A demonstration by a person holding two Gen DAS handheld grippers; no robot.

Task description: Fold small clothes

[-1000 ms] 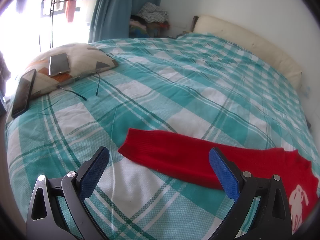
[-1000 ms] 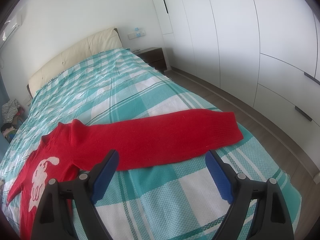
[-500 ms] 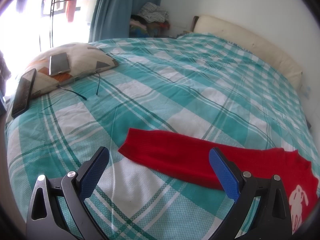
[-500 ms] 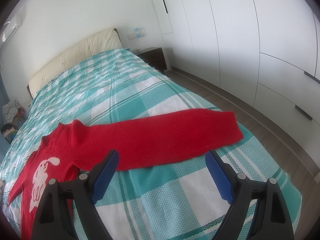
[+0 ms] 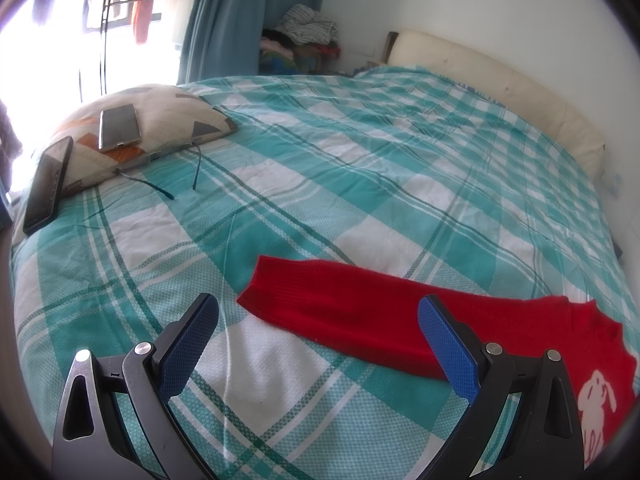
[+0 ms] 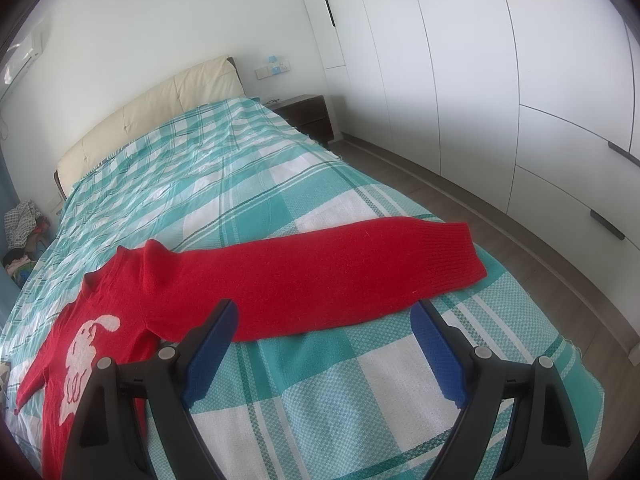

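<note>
A small red sweater with a white rabbit print lies flat on the teal checked bedspread, both sleeves spread out. In the left wrist view one sleeve stretches left, its cuff just beyond my left gripper, which is open and empty above the bedspread. In the right wrist view the other sleeve reaches right to a ribbed cuff. My right gripper is open and empty, hovering just in front of that sleeve.
A patterned pillow with two phones and cables sits at the bed's far left corner. A cream headboard, a nightstand and white wardrobes line the right side. The bed edge drops to wooden floor.
</note>
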